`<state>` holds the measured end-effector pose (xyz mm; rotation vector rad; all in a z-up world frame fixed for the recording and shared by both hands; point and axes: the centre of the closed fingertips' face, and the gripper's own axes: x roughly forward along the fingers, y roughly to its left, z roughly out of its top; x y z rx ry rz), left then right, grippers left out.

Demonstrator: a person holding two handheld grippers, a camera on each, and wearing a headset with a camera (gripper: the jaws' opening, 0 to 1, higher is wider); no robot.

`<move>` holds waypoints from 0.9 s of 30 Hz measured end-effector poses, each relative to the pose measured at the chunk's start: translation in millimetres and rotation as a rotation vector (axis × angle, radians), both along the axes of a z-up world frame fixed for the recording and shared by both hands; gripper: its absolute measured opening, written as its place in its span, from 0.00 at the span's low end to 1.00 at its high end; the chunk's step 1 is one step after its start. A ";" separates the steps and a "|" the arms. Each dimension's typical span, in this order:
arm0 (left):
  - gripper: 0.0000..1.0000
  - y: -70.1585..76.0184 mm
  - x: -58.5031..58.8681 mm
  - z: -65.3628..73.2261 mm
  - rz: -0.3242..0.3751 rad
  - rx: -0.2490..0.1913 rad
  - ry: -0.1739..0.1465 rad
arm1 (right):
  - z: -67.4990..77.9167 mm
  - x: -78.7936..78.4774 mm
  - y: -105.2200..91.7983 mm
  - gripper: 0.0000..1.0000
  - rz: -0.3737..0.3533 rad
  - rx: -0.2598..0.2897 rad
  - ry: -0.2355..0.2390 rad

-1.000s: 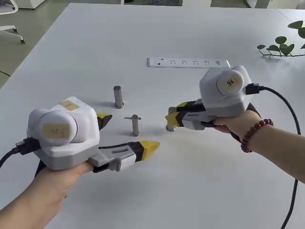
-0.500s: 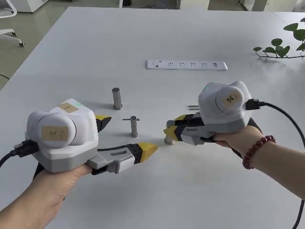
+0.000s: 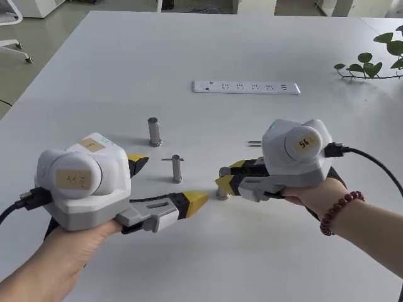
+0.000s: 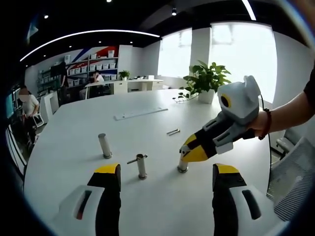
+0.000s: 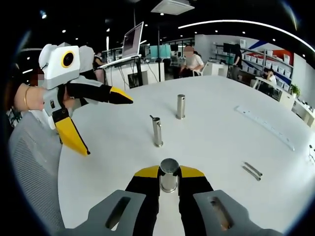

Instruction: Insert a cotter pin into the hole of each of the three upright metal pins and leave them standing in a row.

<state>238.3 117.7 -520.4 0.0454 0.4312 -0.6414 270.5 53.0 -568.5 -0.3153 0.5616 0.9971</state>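
right gripper is pinching the nearest metal pin, upright on the table; left gripper is hovering, jaws spread wide (middle pin is carrying a cotter pin).

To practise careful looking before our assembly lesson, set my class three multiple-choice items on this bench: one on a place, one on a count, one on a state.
1. Where does the metal pin with a cotter pin through it stand?
A. Between the other two pins
B. At the far end of the row
C. Off the table

2. How many metal pins stand upright?
A. Two
B. Three
C. Five

3. How is the left hand-held gripper?
A. Open, holding nothing
B. Shut on a cotter pin
C. Shut on a metal pin

Key:
1 A: it stands between the bare far pin and the gripped pin in the right hand-held gripper.
2 B: those three make the count.
3 A: its jaws stand wide apart with nothing between them.
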 end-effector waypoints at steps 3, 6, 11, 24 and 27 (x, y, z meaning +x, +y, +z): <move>0.76 0.0 -0.1 0.4 -0.001 0.001 -0.001 | -0.4 -0.9 0.4 0.08 0.012 -0.005 -0.009; 0.76 0.4 -0.3 0.2 -0.001 0.003 0.001 | -0.6 -1.7 0.5 0.09 0.022 -0.006 -0.020; 0.76 -0.3 -0.7 -0.4 -0.006 0.007 0.001 | -0.3 -2.6 0.8 0.09 0.029 0.000 -0.031; 0.77 -1.0 -0.5 -0.3 -0.006 0.014 -0.001 | 9.5 -6.6 3.6 0.15 0.030 0.040 -0.024; 0.78 -0.1 -0.4 1.2 -0.003 0.016 -0.006 | 14.4 -9.1 2.4 0.18 0.039 0.045 -0.018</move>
